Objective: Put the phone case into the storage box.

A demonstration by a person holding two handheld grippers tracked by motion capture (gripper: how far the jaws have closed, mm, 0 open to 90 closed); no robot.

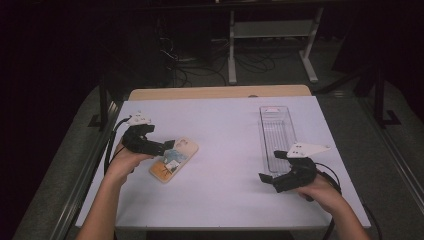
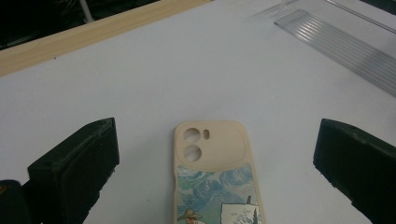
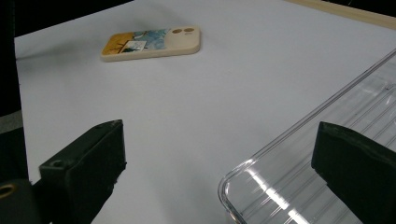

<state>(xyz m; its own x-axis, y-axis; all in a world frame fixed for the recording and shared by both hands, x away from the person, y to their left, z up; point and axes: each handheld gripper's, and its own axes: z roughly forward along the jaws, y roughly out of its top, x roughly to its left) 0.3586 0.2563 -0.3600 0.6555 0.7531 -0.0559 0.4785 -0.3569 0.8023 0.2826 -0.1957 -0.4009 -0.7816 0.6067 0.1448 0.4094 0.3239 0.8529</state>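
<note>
Cream silicone-looking phone case (image 2: pixel 215 172) with a painted landscape print lies flat on the white table (image 1: pixel 225 150), camera cutouts facing up, between the left gripper (image 2: pixel 215 158) jaws, which stand spread wide and clear of it. Likely light, soft-edged, slightly grippy; thin profile, so pinch across the long sides, low near the tabletop. Right gripper (image 3: pixel 217 163) is also spread, nothing held, straddling the near corner of the clear ribbed plastic tray (image 3: pixel 327 154), which looks rigid and slick.
</note>
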